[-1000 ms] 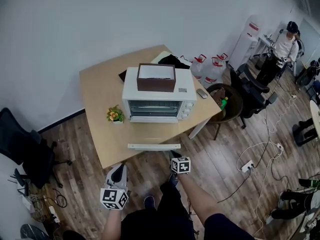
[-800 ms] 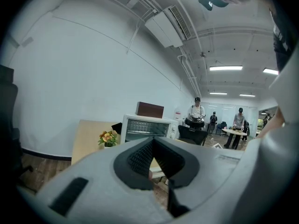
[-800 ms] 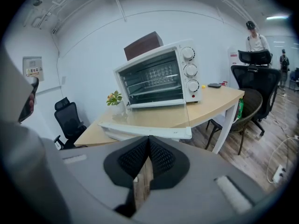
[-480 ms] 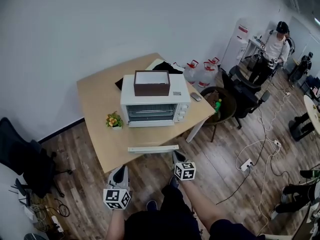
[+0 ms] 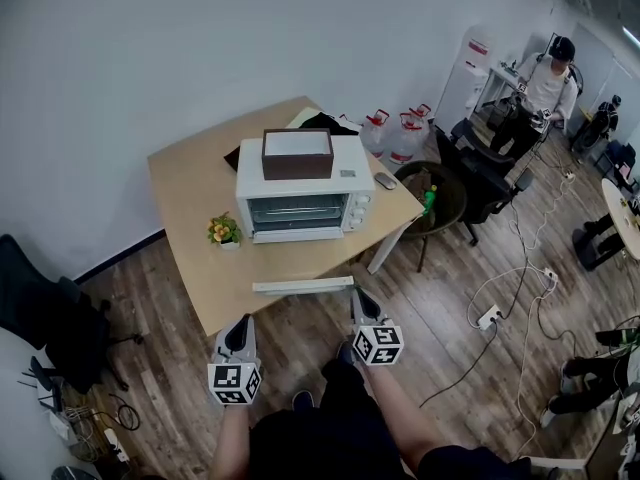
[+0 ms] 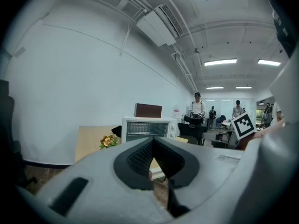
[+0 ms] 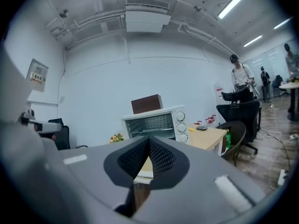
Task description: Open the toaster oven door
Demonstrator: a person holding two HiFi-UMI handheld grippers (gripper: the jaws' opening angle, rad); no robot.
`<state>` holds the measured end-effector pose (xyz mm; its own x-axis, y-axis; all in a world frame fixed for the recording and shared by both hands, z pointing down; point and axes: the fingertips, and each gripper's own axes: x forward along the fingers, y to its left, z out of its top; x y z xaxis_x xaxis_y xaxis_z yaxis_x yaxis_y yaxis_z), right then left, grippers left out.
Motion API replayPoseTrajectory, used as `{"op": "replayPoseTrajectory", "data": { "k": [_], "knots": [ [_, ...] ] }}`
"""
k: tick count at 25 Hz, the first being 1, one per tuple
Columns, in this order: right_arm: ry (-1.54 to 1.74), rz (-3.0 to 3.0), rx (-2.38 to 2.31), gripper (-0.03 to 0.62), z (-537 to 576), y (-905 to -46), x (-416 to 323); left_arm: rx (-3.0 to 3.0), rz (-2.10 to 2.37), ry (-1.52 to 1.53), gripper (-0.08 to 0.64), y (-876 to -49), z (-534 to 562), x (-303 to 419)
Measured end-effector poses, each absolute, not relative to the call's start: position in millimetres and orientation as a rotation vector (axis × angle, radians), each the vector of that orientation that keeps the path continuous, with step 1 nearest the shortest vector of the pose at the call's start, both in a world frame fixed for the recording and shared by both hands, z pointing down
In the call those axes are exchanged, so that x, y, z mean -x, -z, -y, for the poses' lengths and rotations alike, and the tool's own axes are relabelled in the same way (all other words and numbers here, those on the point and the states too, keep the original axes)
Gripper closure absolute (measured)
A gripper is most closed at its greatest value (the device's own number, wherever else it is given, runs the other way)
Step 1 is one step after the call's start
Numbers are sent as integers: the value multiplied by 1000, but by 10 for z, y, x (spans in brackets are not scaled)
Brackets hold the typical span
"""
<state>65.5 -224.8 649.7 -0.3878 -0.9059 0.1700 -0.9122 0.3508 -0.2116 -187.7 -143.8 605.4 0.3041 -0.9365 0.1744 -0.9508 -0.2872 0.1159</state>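
Observation:
A white toaster oven [image 5: 300, 200] stands on the wooden table [image 5: 195, 193], its glass door closed, with a brown box [image 5: 297, 154] on top. Both grippers hang over the floor, short of the table's front edge and well away from the oven. My left gripper [image 5: 239, 330] is shut and holds nothing; my right gripper [image 5: 361, 296] is shut and holds nothing. The left gripper view has the toaster oven [image 6: 147, 129] far ahead beyond the closed jaws. In the right gripper view the toaster oven [image 7: 156, 122] shows its three knobs on the right side.
A small flower pot [image 5: 223, 231] sits left of the oven. A long white strip [image 5: 303, 286] lies along the table's front edge. A black office chair [image 5: 45, 303] stands at the left, water jugs [image 5: 400, 128] and a dark chair [image 5: 432, 196] at the right. Cables [image 5: 500, 308] cross the floor.
The head view has shifted, so the oven sits a little further left and higher. Both grippers stay shut in front of the table; the right one has drifted slightly right.

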Motion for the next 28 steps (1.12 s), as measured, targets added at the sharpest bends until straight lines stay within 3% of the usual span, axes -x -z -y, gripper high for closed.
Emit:
{"op": "replayPoseTrajectory", "data": {
  "k": [28],
  "knots": [
    [-358,2551,-1701,586,1666,-6313,-716,-2350,1758,-84,561,-6104,1442,1998]
  ]
}}
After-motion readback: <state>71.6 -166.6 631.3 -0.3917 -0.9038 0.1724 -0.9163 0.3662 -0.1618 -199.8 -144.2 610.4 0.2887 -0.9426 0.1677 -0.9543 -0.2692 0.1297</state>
